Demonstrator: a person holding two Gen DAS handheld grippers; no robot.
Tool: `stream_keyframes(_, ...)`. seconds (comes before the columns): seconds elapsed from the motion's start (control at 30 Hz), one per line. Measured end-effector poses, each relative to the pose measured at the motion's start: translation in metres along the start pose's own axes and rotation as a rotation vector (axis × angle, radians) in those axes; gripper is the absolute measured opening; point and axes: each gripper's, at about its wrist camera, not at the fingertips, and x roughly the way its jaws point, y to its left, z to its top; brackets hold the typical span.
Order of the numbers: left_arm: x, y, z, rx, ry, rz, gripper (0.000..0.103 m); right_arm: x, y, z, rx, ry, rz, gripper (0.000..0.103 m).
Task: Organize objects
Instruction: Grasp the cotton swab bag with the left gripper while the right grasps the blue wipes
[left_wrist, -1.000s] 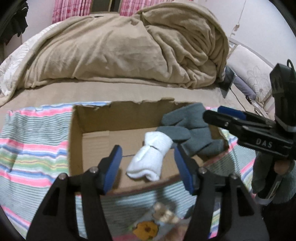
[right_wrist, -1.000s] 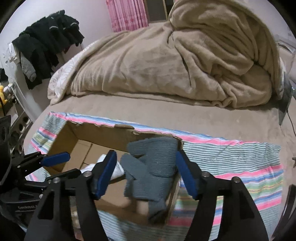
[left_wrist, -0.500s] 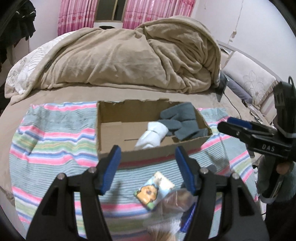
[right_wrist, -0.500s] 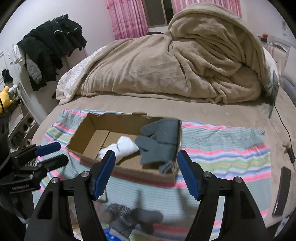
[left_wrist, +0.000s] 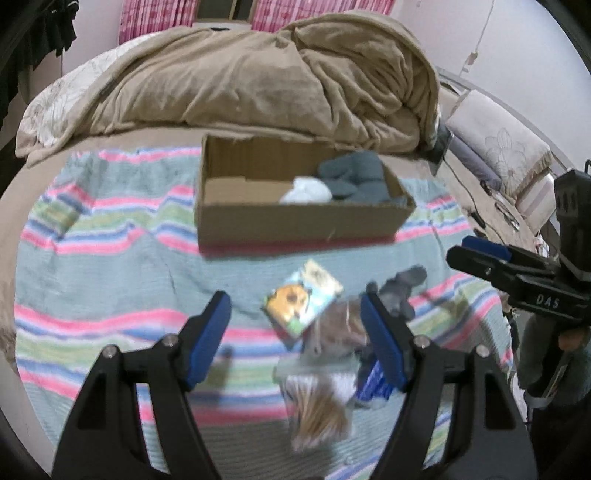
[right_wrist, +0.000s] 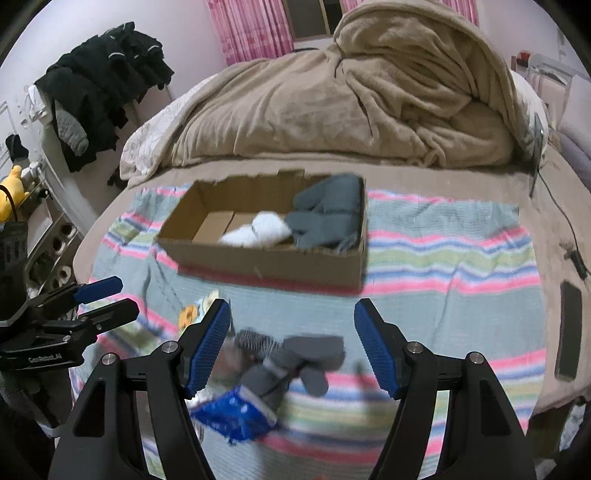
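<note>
Two grippers, my left gripper (left_wrist: 295, 336) and right gripper (right_wrist: 291, 343), hang spread and empty over near clutter; the cardboard box (right_wrist: 266, 262) lies lengthwise left-right, far, holding grey socks (right_wrist: 325, 218).

Bare striped blanket (right_wrist: 443, 258) beside box (right_wrist: 273, 264)

Each handheld tool is a matte black plastic two-finger gripper. The left gripper (left_wrist: 295, 341) has angular black arms with triangular cut-outs, silver round screws at the joints, and ribbed blue rubber pads (left_wrist: 207, 338) on its fingers. The right gripper (right_wrist: 291, 343) is built the same, and its body (left_wrist: 546, 301) carries white "DAS" lettering. Fingertips of bare skin (left_wrist: 570, 339) wrap its handle, above a grey-green knit sleeve (left_wrist: 550, 373).
</note>
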Motion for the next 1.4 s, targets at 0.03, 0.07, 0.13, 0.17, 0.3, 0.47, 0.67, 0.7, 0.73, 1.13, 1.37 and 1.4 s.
stream_keyframes(0.03,0.001,0.000,-0.004,-0.003,0.006,-0.001,0.074,0.001,0.001,-0.006,0.000,0.010,-0.003,0.073)
stream_keyframes(0.07,0.002,0.000,-0.009,-0.006,0.015,-0.001,0.074,0.002,0.001,-0.010,0.001,0.017,-0.002,0.073)
stream_keyframes(0.13,0.005,0.000,-0.016,-0.006,0.027,0.002,0.074,0.004,0.002,-0.019,0.006,0.035,0.002,0.073)
stream_keyframes(0.17,0.006,0.000,-0.019,-0.008,0.035,0.001,0.074,0.006,0.003,-0.023,0.007,0.042,0.002,0.073)
stream_keyframes(0.3,0.012,-0.001,-0.032,-0.012,0.067,-0.003,0.074,0.015,0.008,-0.039,0.006,0.085,0.019,0.073)
stream_keyframes(0.47,0.021,-0.003,-0.048,-0.005,0.116,-0.006,0.074,0.033,0.014,-0.059,0.001,0.149,0.044,0.073)
stream_keyframes(0.67,0.037,-0.005,-0.064,-0.002,0.174,-0.015,0.074,0.057,0.020,-0.078,-0.001,0.218,0.079,0.074)
stream_keyframes(0.7,0.040,-0.005,-0.066,0.000,0.180,-0.014,0.074,0.059,0.021,-0.079,-0.001,0.223,0.085,0.074)
stream_keyframes(0.73,0.043,-0.005,-0.067,0.004,0.188,-0.012,0.074,0.062,0.022,-0.081,-0.002,0.226,0.092,0.074)
stream_keyframes(1.13,0.056,-0.021,-0.078,0.072,0.205,-0.019,0.058,0.063,0.028,-0.089,-0.033,0.241,0.135,0.037)
stream_keyframes(1.37,0.053,-0.025,-0.076,0.089,0.196,-0.022,0.045,0.043,0.020,-0.085,-0.035,0.208,0.132,0.020)
stream_keyframes(1.4,0.051,-0.027,-0.075,0.094,0.190,-0.020,0.045,0.040,0.020,-0.084,-0.039,0.202,0.130,0.020)
